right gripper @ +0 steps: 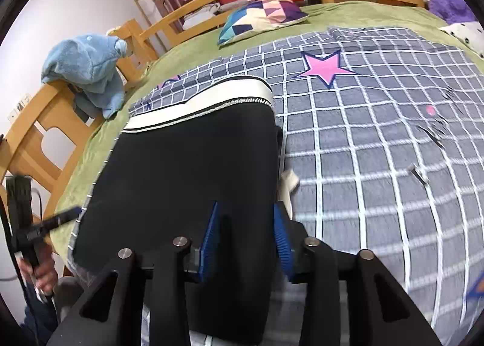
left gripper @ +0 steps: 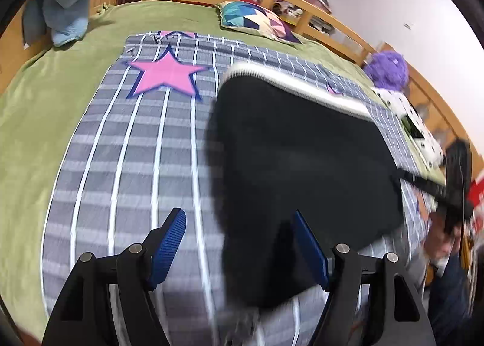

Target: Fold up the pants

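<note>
Black pants [left gripper: 302,158] lie folded on the checked blanket, their white waistband [left gripper: 296,83] at the far end. My left gripper [left gripper: 240,247] stands open and wide over the pants' near left corner. Its right finger [left gripper: 311,249] is above the black cloth and its left finger [left gripper: 169,246] is above the blanket; neither pad presses anything. In the right wrist view the pants [right gripper: 187,164] fill the middle. My right gripper [right gripper: 246,240] is over their near right part, jaws apart, with black cloth lying between the pads and no pinch visible. A small white tab [right gripper: 289,182] sticks out at the pants' right edge.
The grey checked blanket [right gripper: 378,149] with pink stars covers a green bedspread [left gripper: 27,110]. A wooden rail [right gripper: 33,140] runs around the bed. On it or nearby are a blue plush cloth [right gripper: 87,73], a patterned pillow [right gripper: 260,16] and a purple plush toy [left gripper: 387,69]. A hand [right gripper: 42,273] holds the left gripper's handle.
</note>
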A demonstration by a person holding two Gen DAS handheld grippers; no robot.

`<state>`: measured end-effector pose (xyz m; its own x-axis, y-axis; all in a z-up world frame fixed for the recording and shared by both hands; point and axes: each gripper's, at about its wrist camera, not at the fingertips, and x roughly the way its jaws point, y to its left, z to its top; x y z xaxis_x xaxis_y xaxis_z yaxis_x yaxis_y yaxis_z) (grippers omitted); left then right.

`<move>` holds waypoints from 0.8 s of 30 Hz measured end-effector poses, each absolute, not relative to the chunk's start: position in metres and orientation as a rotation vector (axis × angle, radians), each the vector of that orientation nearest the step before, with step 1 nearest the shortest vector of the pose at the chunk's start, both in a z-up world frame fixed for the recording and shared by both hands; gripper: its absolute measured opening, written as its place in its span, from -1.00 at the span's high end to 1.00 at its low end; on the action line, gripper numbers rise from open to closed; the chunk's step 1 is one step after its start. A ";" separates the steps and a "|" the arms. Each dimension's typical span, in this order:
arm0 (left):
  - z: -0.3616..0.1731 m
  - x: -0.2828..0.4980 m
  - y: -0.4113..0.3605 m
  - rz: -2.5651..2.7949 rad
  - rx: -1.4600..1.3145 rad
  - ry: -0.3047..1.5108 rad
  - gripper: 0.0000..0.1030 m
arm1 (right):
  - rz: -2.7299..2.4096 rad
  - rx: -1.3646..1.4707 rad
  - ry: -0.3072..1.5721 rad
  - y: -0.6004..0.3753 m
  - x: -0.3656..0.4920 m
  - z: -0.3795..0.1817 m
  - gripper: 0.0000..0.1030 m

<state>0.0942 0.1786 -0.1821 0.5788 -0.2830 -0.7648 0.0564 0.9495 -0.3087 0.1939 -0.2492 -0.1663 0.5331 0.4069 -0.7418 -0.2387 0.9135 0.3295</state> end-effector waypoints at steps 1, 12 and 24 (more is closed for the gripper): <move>-0.185 0.082 0.177 -0.220 -0.251 0.938 -0.38 | 0.390 0.209 0.932 -0.252 0.185 -0.165 0.20; -0.211 0.077 0.121 -0.158 -0.129 0.935 -0.06 | 0.393 0.280 0.989 -0.251 0.132 -0.205 0.13; -0.200 0.050 0.120 -0.119 -0.101 0.922 0.23 | 0.419 0.252 0.985 -0.264 0.130 -0.214 0.55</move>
